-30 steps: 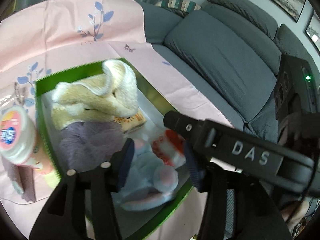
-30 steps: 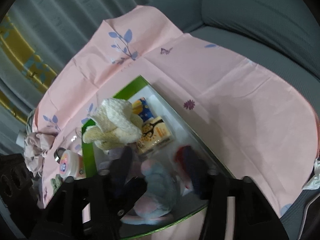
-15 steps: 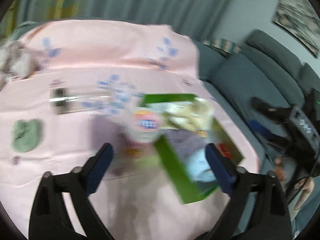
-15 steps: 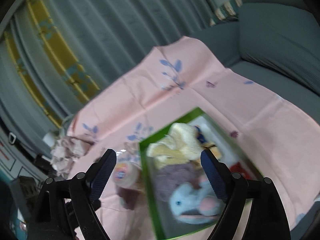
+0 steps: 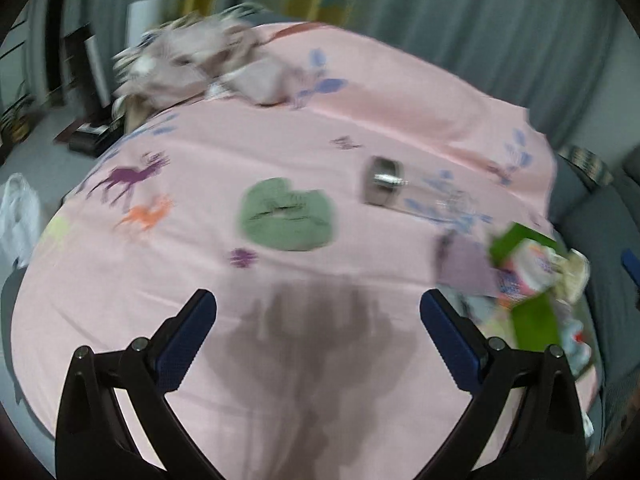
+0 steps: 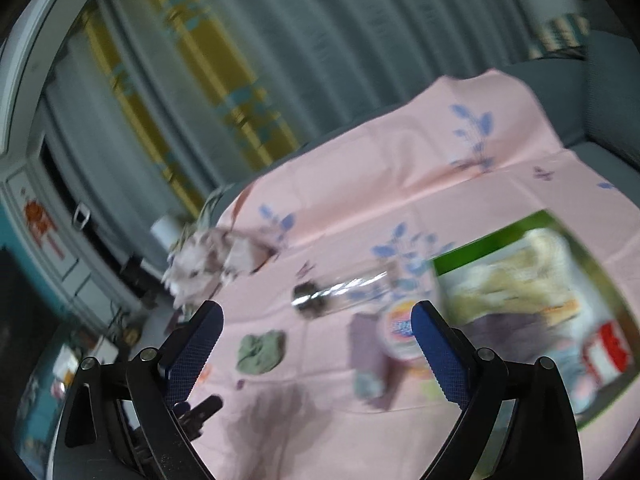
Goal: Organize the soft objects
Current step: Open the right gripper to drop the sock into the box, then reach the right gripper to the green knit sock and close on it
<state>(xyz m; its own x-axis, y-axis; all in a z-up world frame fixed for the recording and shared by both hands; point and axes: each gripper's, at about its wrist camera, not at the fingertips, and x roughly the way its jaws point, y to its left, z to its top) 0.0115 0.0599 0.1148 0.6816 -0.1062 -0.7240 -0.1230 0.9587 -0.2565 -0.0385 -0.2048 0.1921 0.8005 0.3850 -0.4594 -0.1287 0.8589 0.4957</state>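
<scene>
A green soft cloth (image 5: 286, 220) (image 6: 260, 346) lies bunched on the pink tablecloth (image 5: 200, 280), a little ahead of my left gripper (image 5: 316, 304). That gripper stands wide open over bare cloth with nothing between its fingers. My right gripper (image 6: 316, 316) is higher up, and its jaws are opening with nothing between them. The green box (image 6: 472, 252) (image 5: 512, 242) at the right holds a cream towel (image 6: 516, 276), a purple soft piece (image 6: 516, 328) and a red-and-white item (image 6: 608, 348). Both views are blurred.
A clear bottle (image 5: 400, 190) (image 6: 340, 292) lies on its side beyond the green cloth. A round labelled tub (image 6: 400, 332) and a mauve cloth (image 6: 364, 344) sit beside the box. A crumpled pinkish fabric heap (image 5: 200, 64) lies at the far edge. A grey sofa is at right.
Both grippers let go of the blue plush toy in the box and opened wide. The left swung left over the tablecloth toward the green cloth; the right rose and drew back.
</scene>
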